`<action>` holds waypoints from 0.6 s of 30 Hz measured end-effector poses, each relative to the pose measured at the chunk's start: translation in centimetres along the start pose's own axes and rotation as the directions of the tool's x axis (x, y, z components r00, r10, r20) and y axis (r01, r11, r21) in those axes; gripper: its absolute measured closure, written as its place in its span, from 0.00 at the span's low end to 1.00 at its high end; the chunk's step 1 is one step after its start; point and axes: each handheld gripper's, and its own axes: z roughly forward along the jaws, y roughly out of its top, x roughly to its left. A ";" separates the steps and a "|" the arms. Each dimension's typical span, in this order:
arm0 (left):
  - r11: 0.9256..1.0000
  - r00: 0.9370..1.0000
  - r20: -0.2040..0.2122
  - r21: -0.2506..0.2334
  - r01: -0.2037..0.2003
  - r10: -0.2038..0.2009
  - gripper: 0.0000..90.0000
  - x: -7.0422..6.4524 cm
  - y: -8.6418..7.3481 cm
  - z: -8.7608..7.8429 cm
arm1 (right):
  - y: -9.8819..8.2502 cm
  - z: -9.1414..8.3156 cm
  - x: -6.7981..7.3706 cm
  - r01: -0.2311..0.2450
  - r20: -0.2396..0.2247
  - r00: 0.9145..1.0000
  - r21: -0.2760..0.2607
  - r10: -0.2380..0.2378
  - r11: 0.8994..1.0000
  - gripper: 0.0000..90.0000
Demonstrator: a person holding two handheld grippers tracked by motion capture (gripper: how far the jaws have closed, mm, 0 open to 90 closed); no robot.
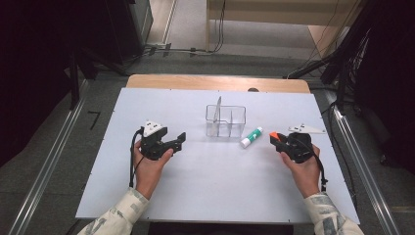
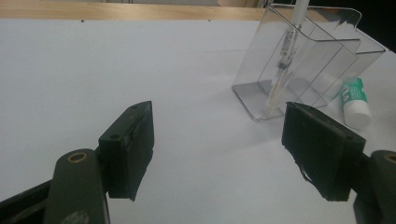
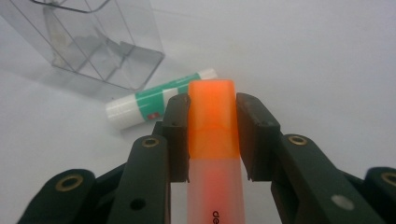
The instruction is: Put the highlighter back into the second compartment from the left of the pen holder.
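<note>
An orange highlighter (image 3: 212, 126) sits between the pads of my right gripper (image 3: 211, 119), which is shut on it; its orange cap (image 1: 274, 135) pokes out toward the middle of the table. A green and white glue stick (image 1: 251, 137) (image 3: 156, 97) lies on the white table just beyond that gripper. Behind it stands a clear plastic organiser (image 1: 225, 121) (image 2: 306, 60) (image 3: 88, 42) with a pen (image 2: 286, 56) upright inside. My left gripper (image 1: 177, 142) (image 2: 219, 149) rests at the left, open, with nothing between its jaws, pointed at the organiser.
The white table top (image 1: 210, 181) lies over a wooden desk whose far edge (image 1: 215, 82) shows behind. Dark stands and cables are on the floor at the back and both sides.
</note>
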 end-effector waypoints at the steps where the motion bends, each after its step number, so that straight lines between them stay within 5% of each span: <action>1: 1.000 1.000 0.000 -0.002 0.000 0.000 0.29 -0.1 0.0 0.0 | 0.2 0.1 0.3 0.009 -0.004 1.000 -0.003 -0.009 1.000 0.72; 18: 1.000 1.000 0.001 0.002 -0.007 0.007 0.29 -0.1 -0.1 0.0 | 2.8 0.6 2.3 0.023 -0.037 0.999 -0.056 -0.025 0.998 0.72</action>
